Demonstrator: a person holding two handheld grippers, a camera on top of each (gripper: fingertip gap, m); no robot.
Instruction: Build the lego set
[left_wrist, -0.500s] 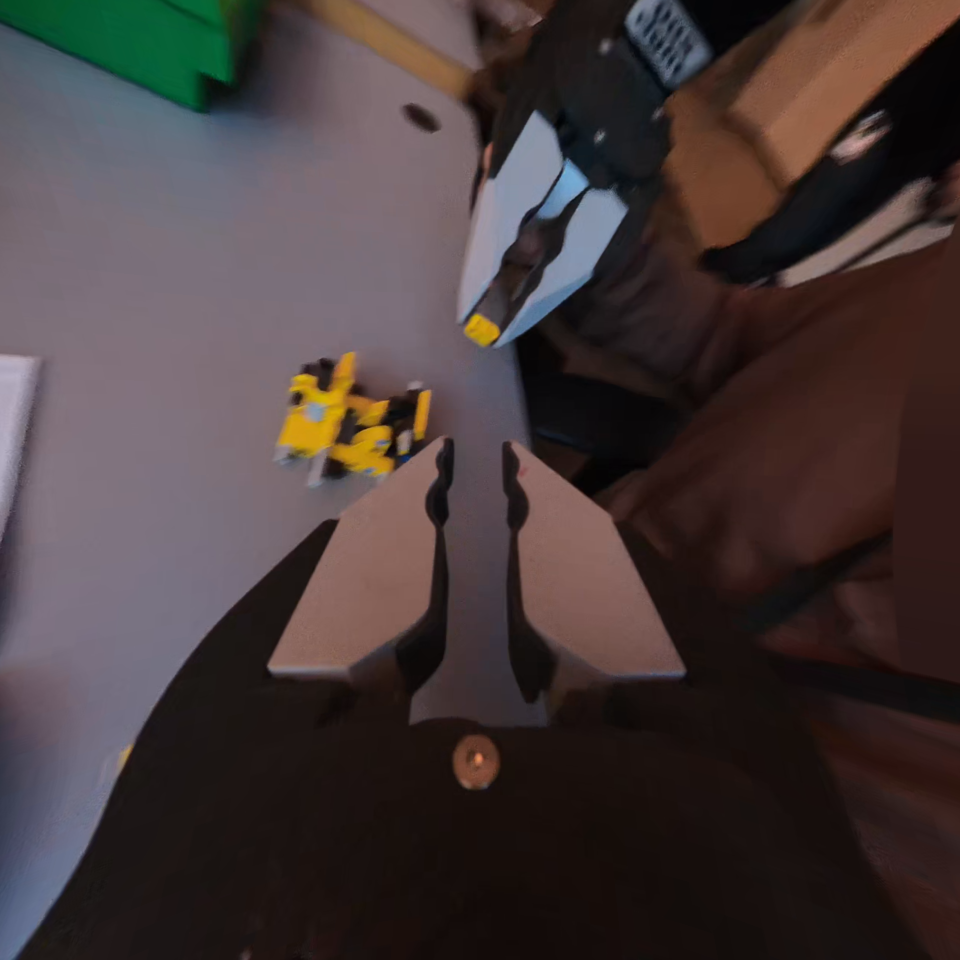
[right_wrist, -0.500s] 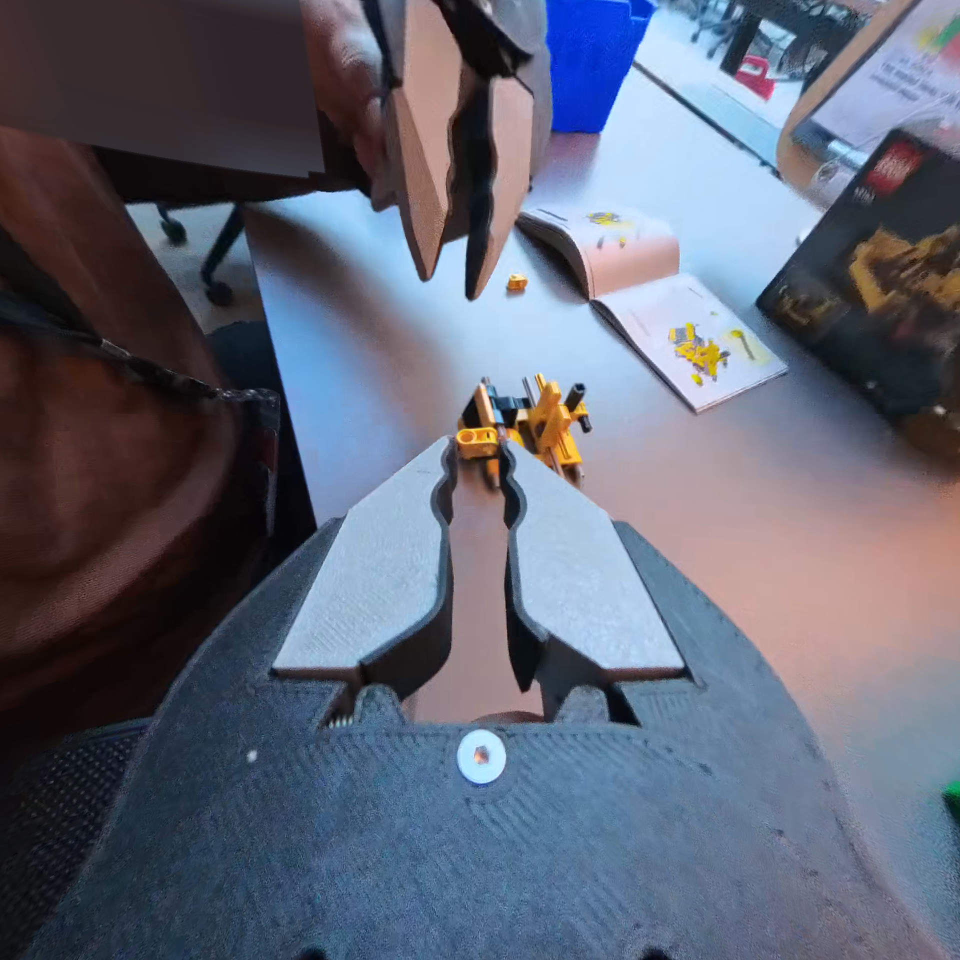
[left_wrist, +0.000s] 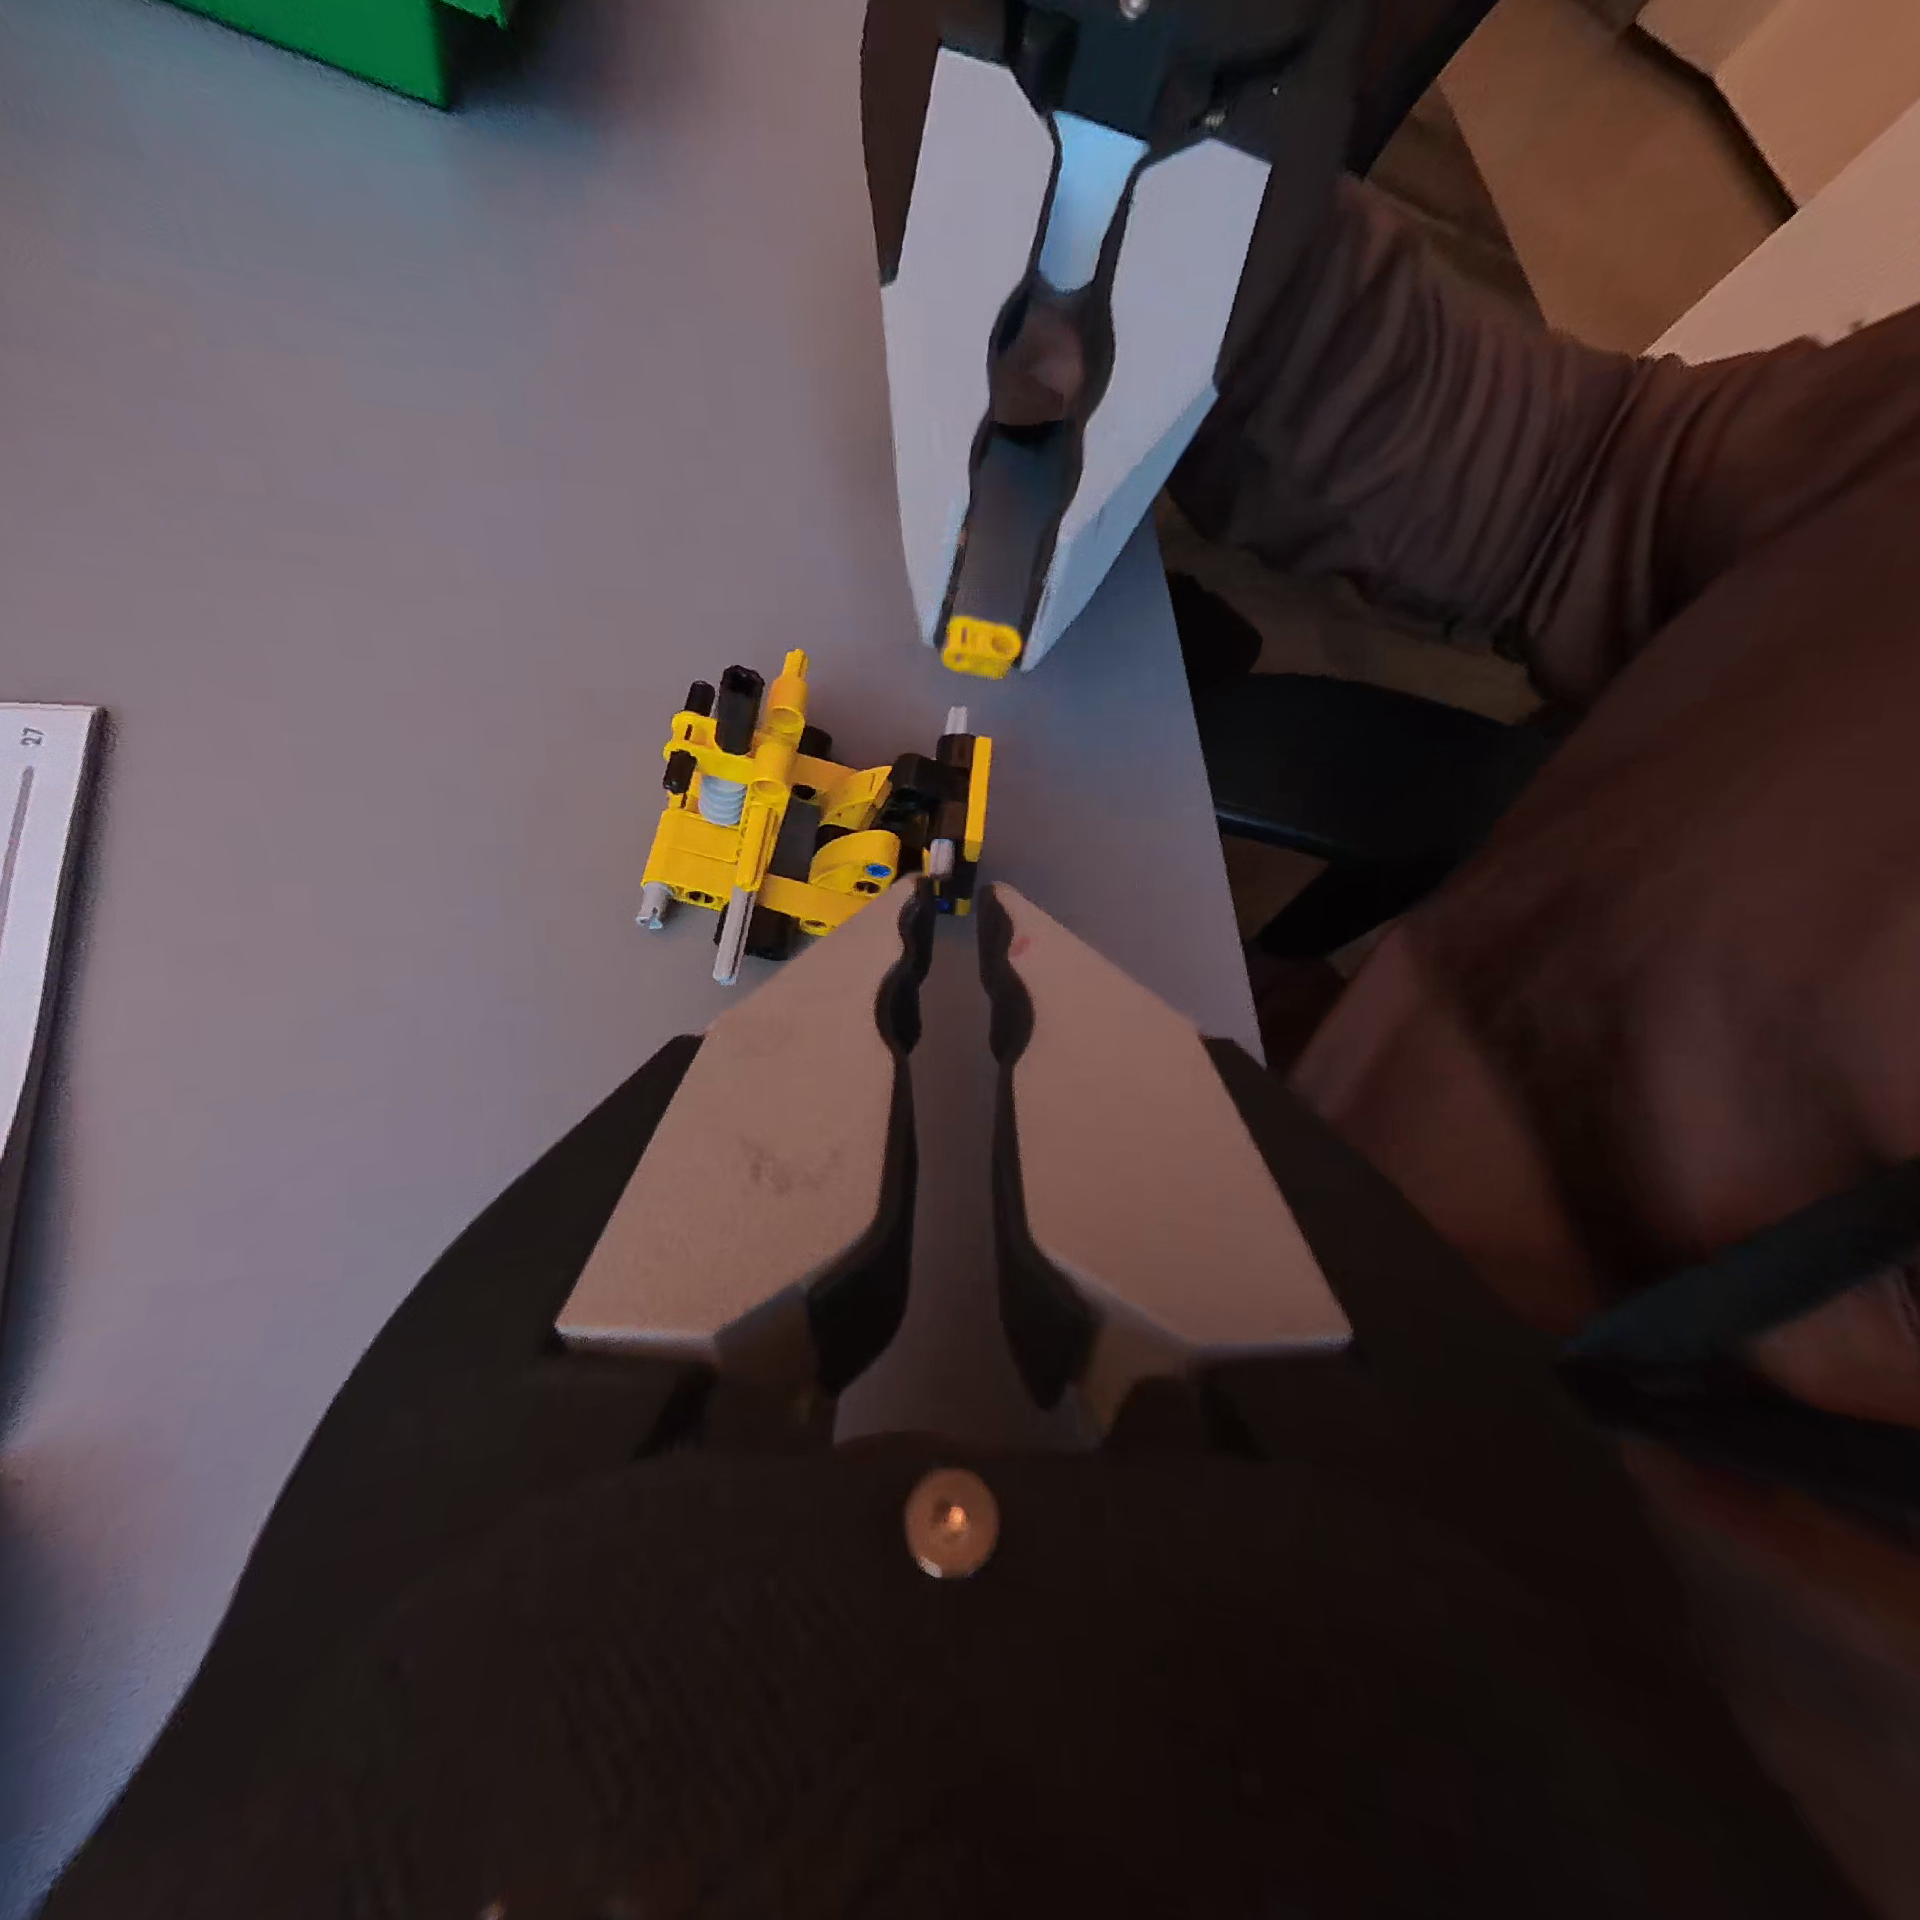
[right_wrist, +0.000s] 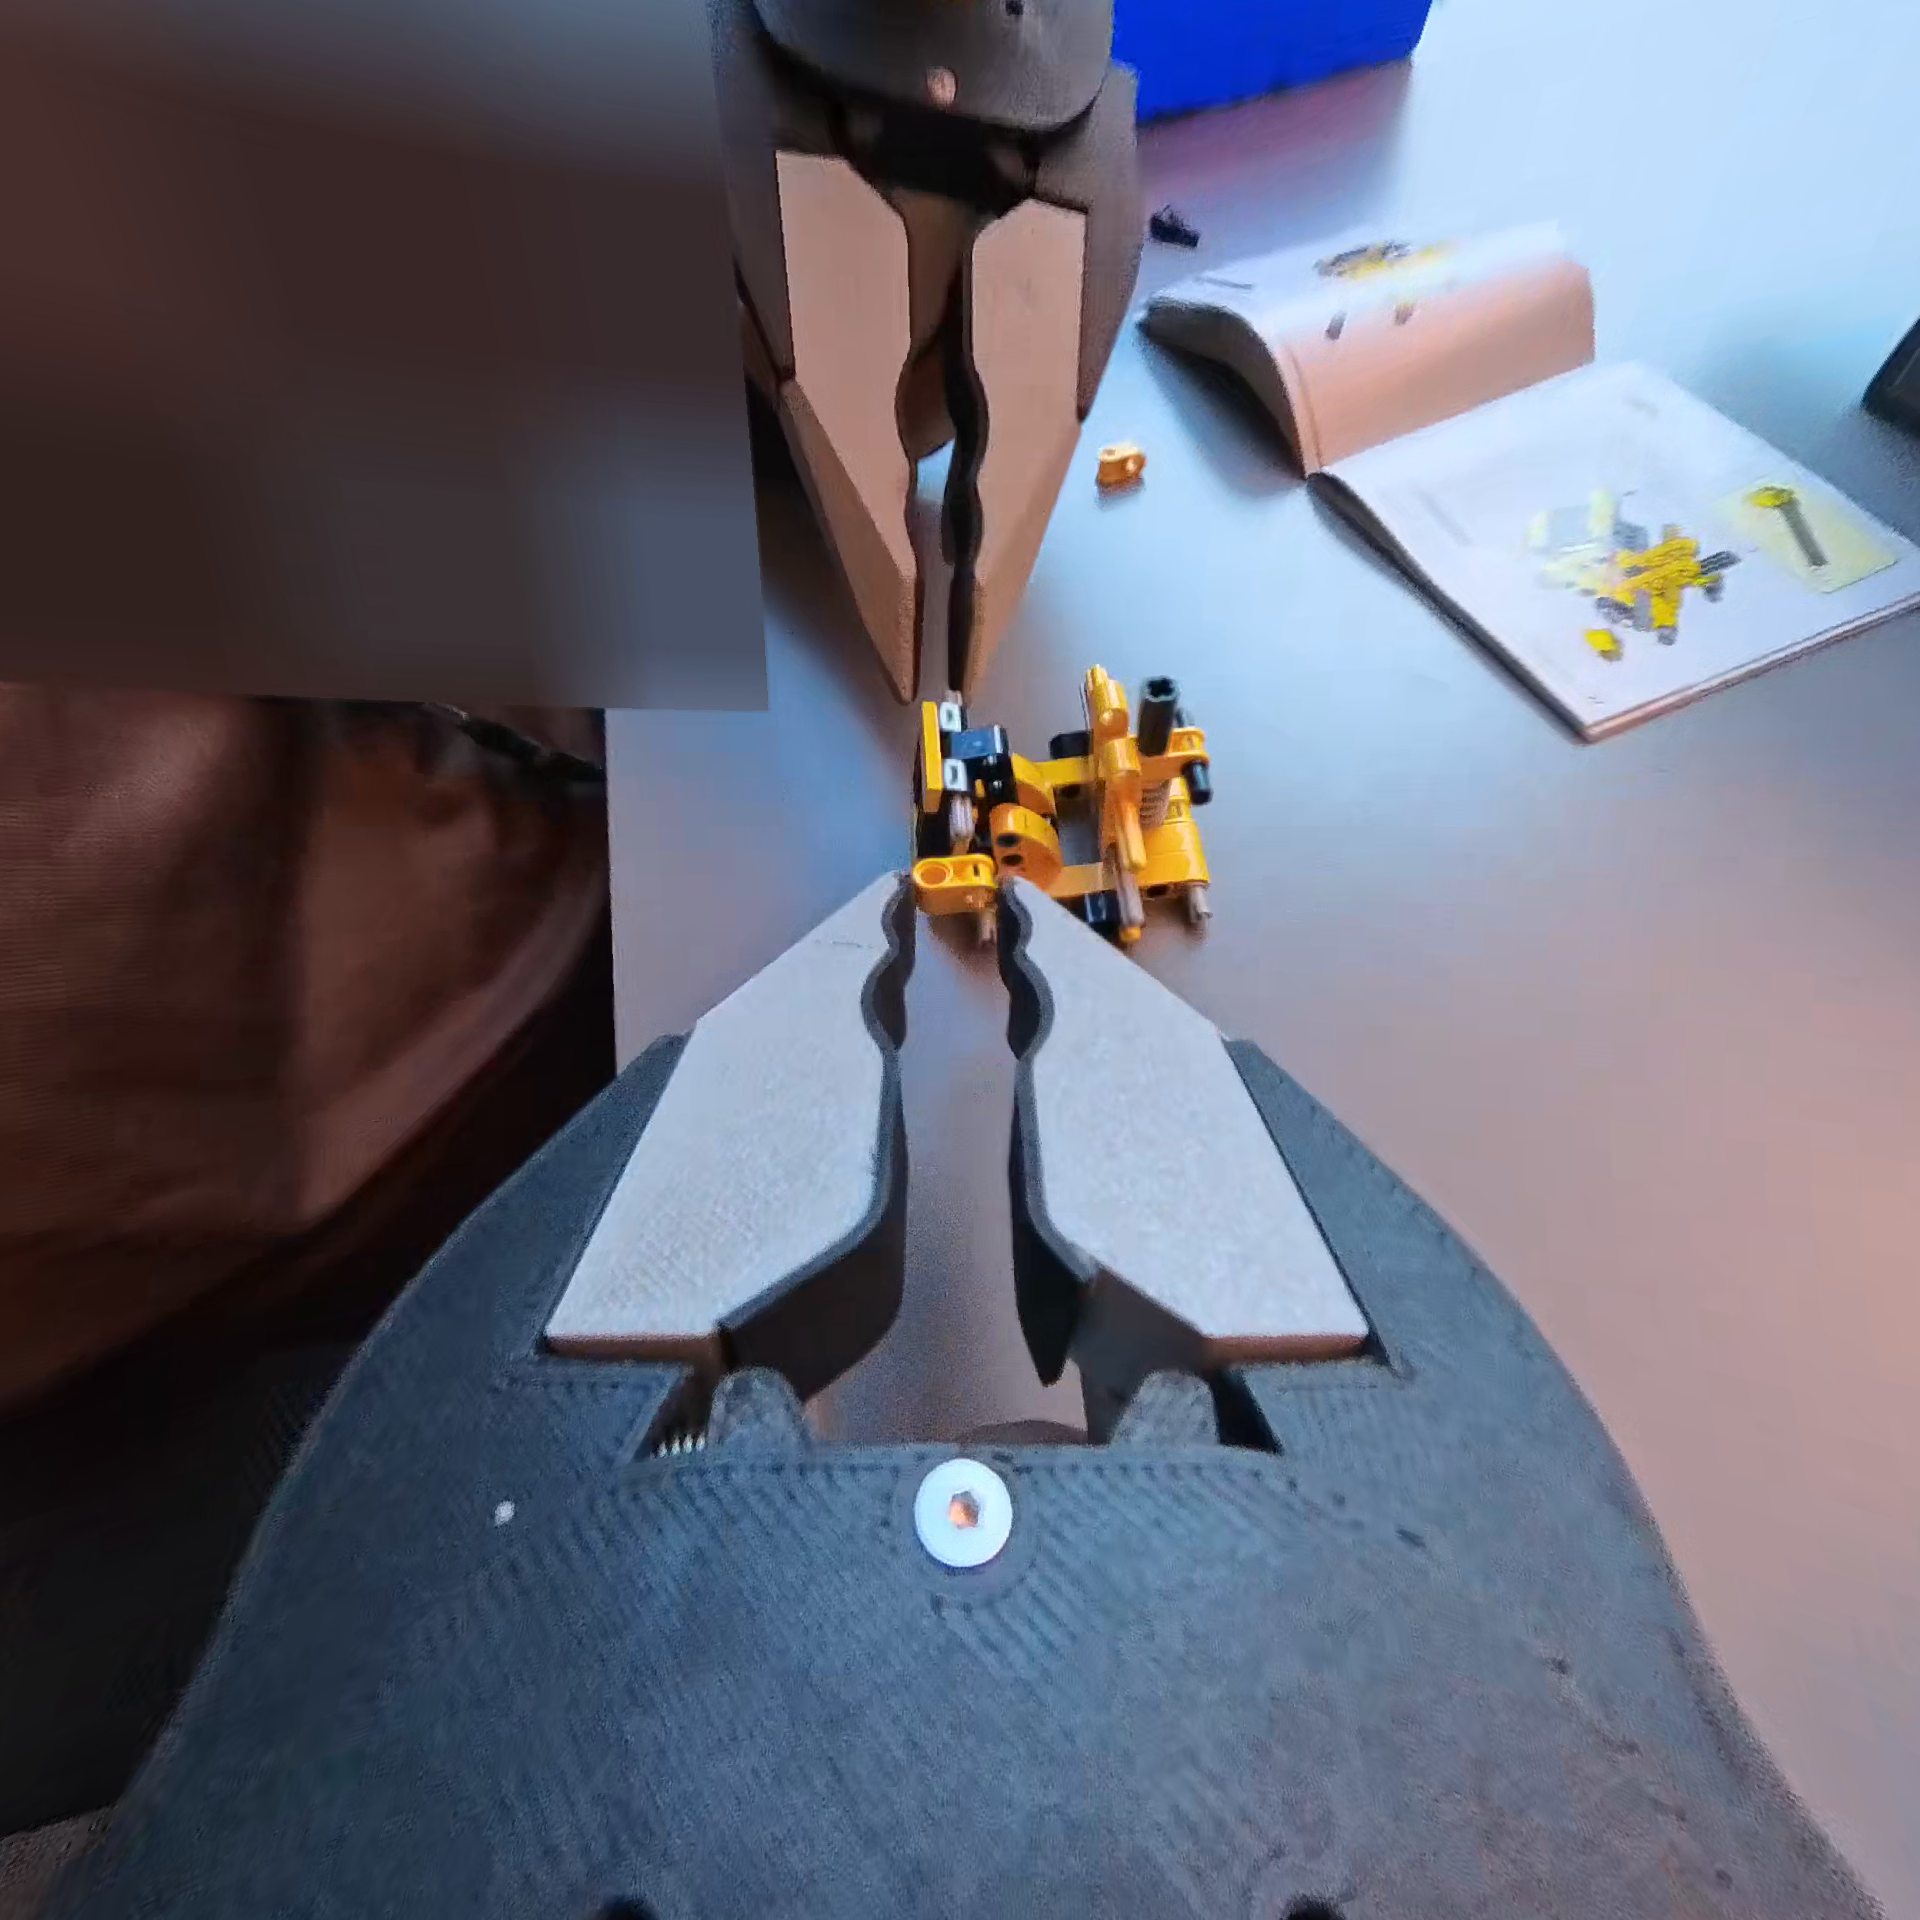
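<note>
Left wrist view: the yellow-and-black lego assembly (left_wrist: 805, 821) lies near the counter (left_wrist: 364, 468) edge, long axis crosswise, grey axles toward the camera. Left tongs (left_wrist: 948, 899), slightly parted, hold nothing. Right tongs (left_wrist: 982, 649) clamp a small yellow connector (left_wrist: 980, 645).

Right wrist view: the connector (right_wrist: 953, 884) sits crosswise between the fingertips, just before the assembly (right_wrist: 1081, 810). An open instruction booklet (right_wrist: 1507, 468) lies beyond.

Left wrist view: close, looking down along own fingers at yellow model (left_wrist: 810, 821) on grey table (left_wrist: 364, 468). Right wrist view: same closeness, facing from opposite side, same model (right_wrist: 1060, 810) just past fingertips. Shared: model, table, each other's gripper, open booklet (right_wrist: 1507, 457) partly.
</note>
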